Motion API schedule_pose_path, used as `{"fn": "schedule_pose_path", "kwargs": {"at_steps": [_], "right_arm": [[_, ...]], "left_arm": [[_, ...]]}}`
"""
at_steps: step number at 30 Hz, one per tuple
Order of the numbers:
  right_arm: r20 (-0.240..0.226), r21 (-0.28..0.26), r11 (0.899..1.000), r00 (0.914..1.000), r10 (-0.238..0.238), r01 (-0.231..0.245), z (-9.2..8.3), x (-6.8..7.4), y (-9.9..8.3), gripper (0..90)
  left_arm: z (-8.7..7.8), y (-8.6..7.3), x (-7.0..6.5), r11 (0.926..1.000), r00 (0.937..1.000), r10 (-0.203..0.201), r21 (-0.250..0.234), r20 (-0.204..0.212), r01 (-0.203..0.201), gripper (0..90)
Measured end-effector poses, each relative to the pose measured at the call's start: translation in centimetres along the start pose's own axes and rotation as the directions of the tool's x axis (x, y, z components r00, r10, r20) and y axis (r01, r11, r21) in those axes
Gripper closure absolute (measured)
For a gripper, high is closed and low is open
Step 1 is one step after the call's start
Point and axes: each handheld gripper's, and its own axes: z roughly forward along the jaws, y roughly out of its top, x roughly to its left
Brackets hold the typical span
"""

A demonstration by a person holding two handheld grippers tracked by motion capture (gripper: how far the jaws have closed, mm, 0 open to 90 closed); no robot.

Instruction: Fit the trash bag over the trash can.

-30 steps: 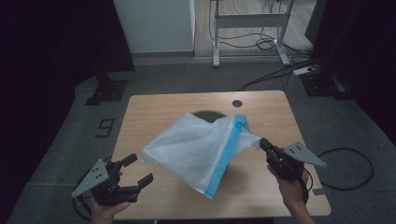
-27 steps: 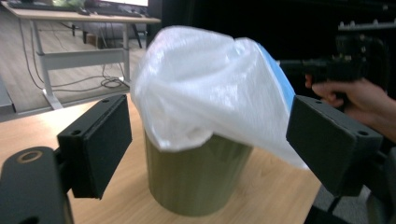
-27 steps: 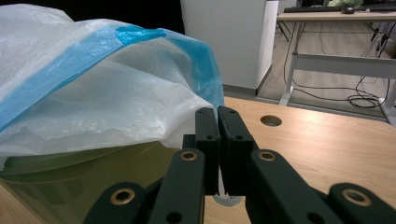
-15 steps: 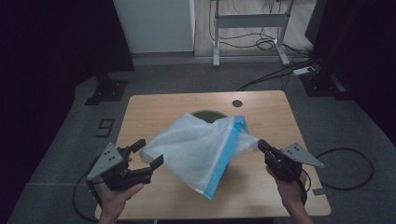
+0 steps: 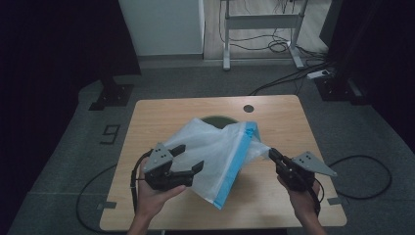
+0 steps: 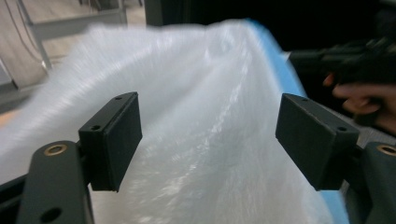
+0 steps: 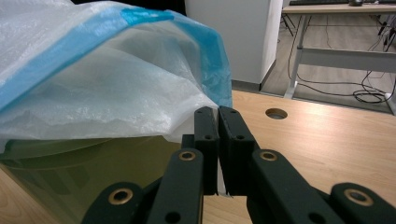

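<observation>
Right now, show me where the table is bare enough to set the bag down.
Bare table shows along the far edge, either side of the hole, and at the near right between bag and right gripper. The middle is crowded: the bag drapes over the green bin, left gripper beside it.
</observation>
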Motion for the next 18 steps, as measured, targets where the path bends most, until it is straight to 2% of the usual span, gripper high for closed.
{"fn": "schedule_pose_path", "kwargs": {"at_steps": [3, 8, 11, 13, 15, 17, 18], "right_arm": [[-0.001, 0.001, 1.0, 1.0, 0.0, 0.0, -0.1, 0.0, -0.1, 84.8], [-0.003, 0.0, 1.0, 1.0, -0.002, 0.002, -0.1, 0.1, -0.1, 84.6], [-0.003, 0.0, 1.0, 1.0, -0.002, 0.002, 0.0, 0.1, -0.1, 84.4], [-0.004, 0.0, 1.0, 1.0, -0.002, 0.002, 0.0, 0.2, -0.1, 84.3], [-0.003, 0.001, 1.0, 1.0, 0.0, 0.0, 0.0, 0.1, -0.2, 84.3], [-0.002, 0.003, 1.0, 1.0, 0.002, -0.002, 0.0, 0.1, -0.2, 84.0], [-0.002, 0.004, 1.0, 1.0, 0.002, -0.002, 0.0, 0.0, -0.3, 83.9]], "left_arm": [[0.7, -0.8, 0.0, 1.0, 1.0, 0.003, 0.005, -0.004, -0.003, 33.6], [1.0, -1.4, 0.1, 0.9998, 0.9986, 0.019, -0.012, 0.049, -0.019, 64.8], [1.3, -1.5, 0.1, 0.9995, 0.9966, 0.031, -0.004, 0.076, -0.031, 74.7], [1.4, -1.6, 0.1, 0.9994, 0.9954, 0.033, -0.001, 0.089, -0.033, 78.2], [1.5, -1.7, 0.1, 0.9995, 0.9961, 0.031, 0.0, 0.083, -0.031, 78.5], [1.6, -1.9, 0.1, 0.9998, 0.9968, 0.019, -0.009, 0.078, -0.018, 72.5], [1.7, -2.0, 0.1, 0.9999, 0.9971, 0.01, -0.007, 0.075, -0.009, 65.1]]}}
